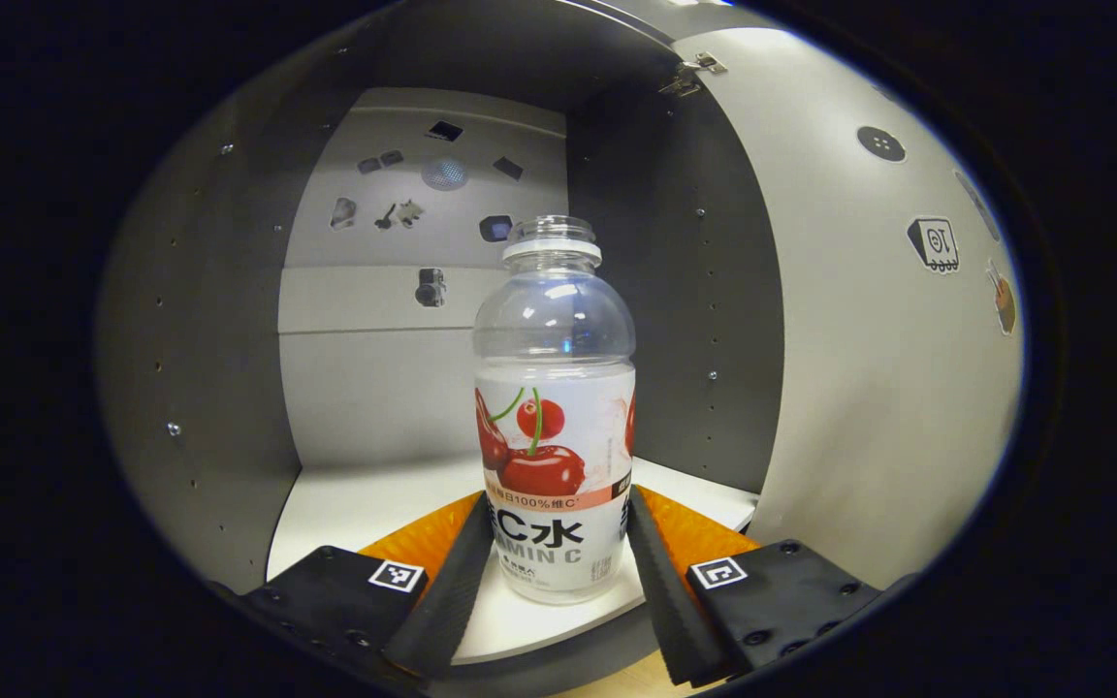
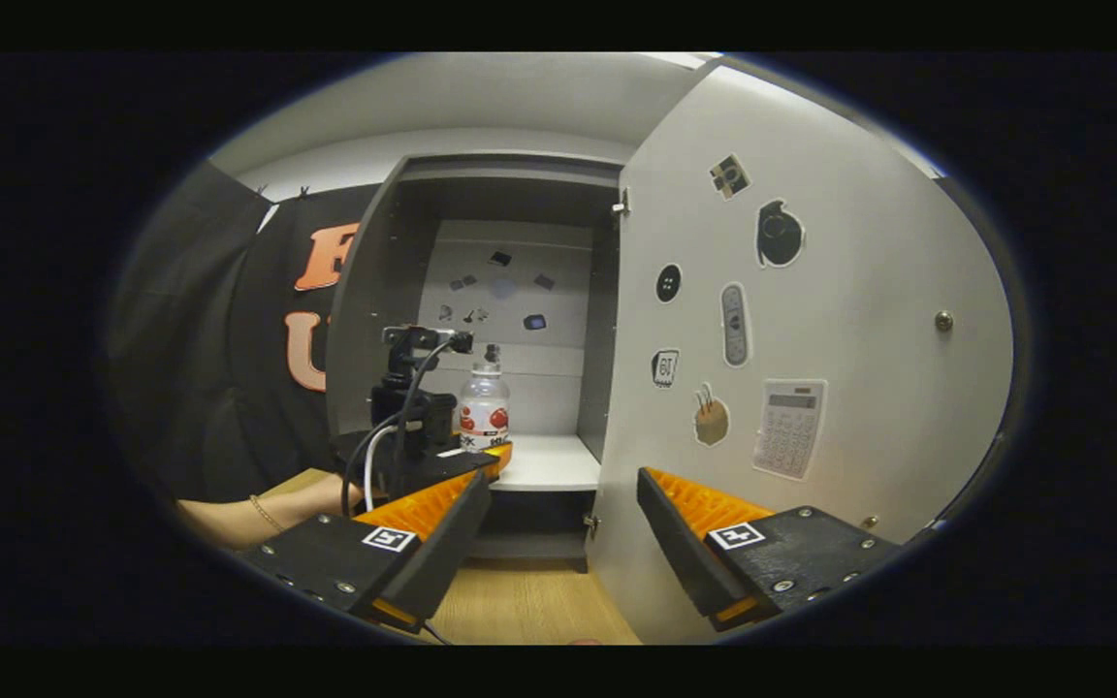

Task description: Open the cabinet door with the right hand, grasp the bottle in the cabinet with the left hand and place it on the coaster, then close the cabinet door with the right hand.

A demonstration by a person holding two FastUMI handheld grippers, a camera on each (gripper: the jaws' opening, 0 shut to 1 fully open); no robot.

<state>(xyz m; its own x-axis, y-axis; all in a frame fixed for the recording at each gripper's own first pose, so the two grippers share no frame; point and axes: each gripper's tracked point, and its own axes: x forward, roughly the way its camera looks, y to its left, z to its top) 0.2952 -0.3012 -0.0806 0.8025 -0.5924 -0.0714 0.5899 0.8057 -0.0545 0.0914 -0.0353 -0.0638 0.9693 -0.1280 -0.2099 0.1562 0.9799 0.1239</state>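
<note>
Left gripper (image 1: 557, 543): closed around bottle (image 1: 553, 407) — pads touching label.
Right gripper (image 2: 563, 523): open, empty.
Risk: smooth plastic slipping — tipping on lift.

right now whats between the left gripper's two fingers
The bottle, upright on the cabinet shelf. In the left gripper view the left gripper has a finger close on each side of its lower label; whether they press it can't be told.
</note>
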